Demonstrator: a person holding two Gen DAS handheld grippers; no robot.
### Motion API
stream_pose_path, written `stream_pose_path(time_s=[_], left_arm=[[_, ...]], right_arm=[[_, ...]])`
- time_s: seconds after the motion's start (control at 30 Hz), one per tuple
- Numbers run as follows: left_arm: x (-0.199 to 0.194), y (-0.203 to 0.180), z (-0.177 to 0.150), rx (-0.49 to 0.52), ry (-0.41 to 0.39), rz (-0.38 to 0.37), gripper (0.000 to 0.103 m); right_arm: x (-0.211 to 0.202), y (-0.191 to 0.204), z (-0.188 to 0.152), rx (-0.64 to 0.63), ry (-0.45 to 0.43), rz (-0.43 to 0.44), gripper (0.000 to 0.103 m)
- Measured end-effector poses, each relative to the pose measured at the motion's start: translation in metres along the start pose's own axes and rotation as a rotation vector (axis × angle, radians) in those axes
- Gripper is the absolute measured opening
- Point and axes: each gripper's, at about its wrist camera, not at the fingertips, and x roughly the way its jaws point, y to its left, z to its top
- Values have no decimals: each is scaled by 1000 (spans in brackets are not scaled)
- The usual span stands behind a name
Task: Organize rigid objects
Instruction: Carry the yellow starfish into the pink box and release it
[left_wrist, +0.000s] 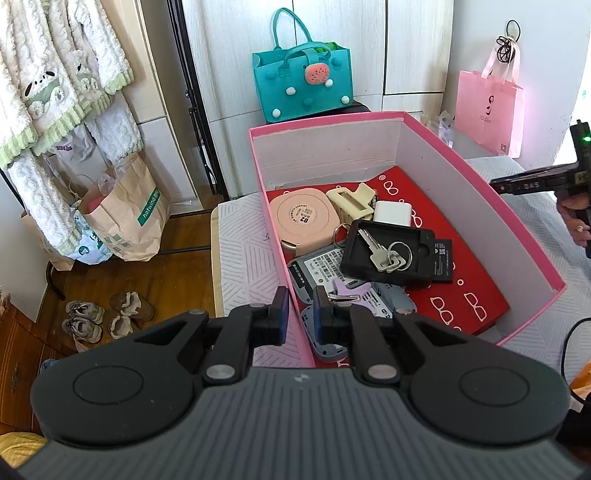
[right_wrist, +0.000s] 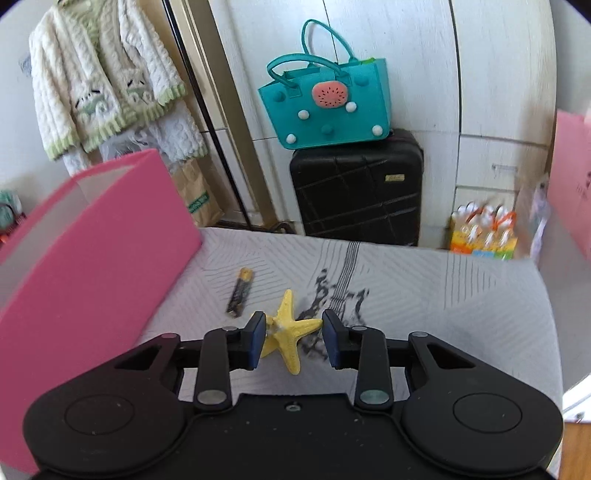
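In the left wrist view, the left gripper (left_wrist: 300, 314) hangs over the near wall of the pink box (left_wrist: 524, 236), its jaws parted a little and holding nothing. Inside the box lie a round pink case (left_wrist: 303, 218), a cream hair clip (left_wrist: 351, 199), a white charger (left_wrist: 392, 213) and keys (left_wrist: 386, 253) on a black tray (left_wrist: 388, 254).

In the right wrist view, the right gripper (right_wrist: 293, 341) is wide open around a yellow starfish (right_wrist: 290, 330) on the grey patterned cloth (right_wrist: 443, 295); the left pad touches it. A battery (right_wrist: 240, 293) lies just beyond, near the box.
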Motion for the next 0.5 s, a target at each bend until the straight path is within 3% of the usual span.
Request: stream_pose_path(time_s=[0.27, 0.5], left_arm=[[0, -1, 1, -3, -1, -2, 11], [0, 0, 3, -21, -1, -15, 11]], right_arm=[[-28, 15, -3, -7, -39, 36, 38], [-72, 54, 13, -45, -136, 116, 38]])
